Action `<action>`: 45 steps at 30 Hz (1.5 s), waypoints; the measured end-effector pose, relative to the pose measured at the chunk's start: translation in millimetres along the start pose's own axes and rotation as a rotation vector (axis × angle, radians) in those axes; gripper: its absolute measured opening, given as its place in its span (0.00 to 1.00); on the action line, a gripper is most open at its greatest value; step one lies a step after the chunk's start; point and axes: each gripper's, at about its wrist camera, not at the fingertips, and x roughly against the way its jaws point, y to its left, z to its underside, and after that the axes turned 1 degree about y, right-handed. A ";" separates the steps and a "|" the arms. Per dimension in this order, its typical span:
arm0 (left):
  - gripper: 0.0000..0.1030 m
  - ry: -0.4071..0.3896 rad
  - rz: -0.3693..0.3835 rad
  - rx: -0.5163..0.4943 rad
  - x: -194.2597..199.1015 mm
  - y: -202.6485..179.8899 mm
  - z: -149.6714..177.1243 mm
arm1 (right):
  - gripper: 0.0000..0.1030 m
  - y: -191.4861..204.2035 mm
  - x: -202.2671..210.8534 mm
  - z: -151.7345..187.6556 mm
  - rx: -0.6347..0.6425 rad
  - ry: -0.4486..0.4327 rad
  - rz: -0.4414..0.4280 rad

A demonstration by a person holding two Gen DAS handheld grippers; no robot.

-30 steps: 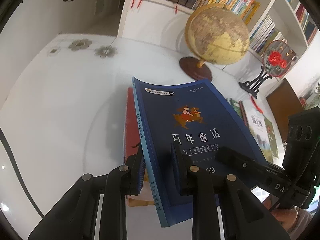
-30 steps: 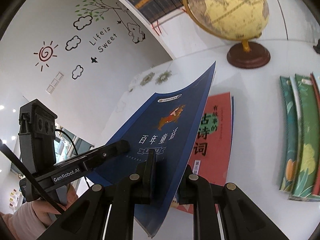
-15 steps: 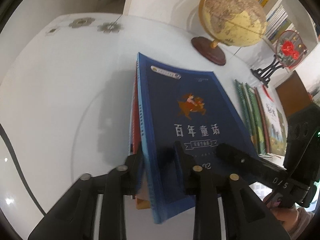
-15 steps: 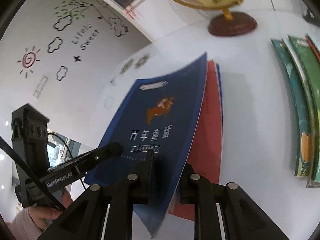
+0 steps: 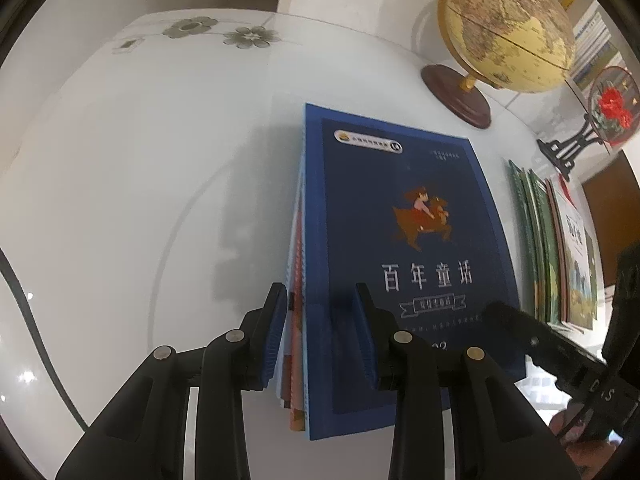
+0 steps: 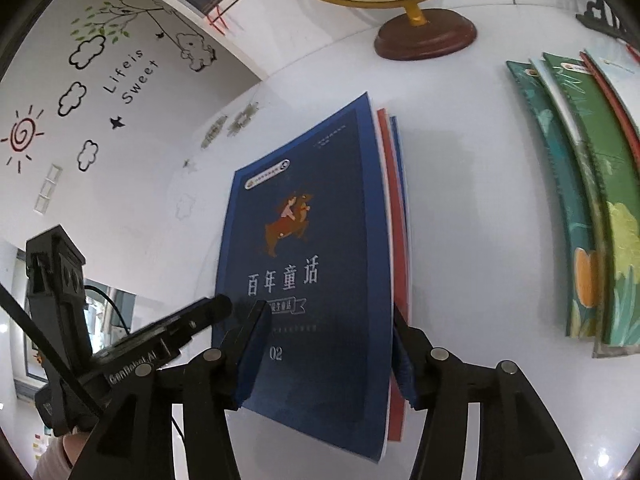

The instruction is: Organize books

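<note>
A dark blue book point(image 5: 400, 220) point(image 6: 312, 240) with a rider on its cover lies flat on a red book point(image 5: 296, 360) point(image 6: 396, 240), on the white table point(image 5: 140, 160). My left gripper point(image 5: 322, 320) straddles the stack's near left edge. Its jaws stand slightly apart and do not squeeze the cover. My right gripper point(image 6: 330, 332) straddles the blue book's near right side. Its jaws are opening, and the book sits loose between them. In the left wrist view, one of the right gripper's fingers point(image 5: 504, 316) rests by the cover's near right corner.
A yellow globe point(image 5: 508, 28) on a brown base point(image 6: 424, 36) stands behind the stack. A row of green books point(image 5: 540, 240) point(image 6: 580, 200) lies to the right. A red fan ornament point(image 5: 608, 108) on a black stand sits at the far right. Bookshelves line the back.
The blue book was held tilted above the red one and has come down flat onto it. Both grippers sank with it, and both sets of jaws have spread off the cover.
</note>
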 end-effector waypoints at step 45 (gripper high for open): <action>0.31 -0.227 -0.042 -0.211 70.0 -291.4 11.8 | 0.53 -146.9 230.3 -17.5 0.048 -0.279 -0.057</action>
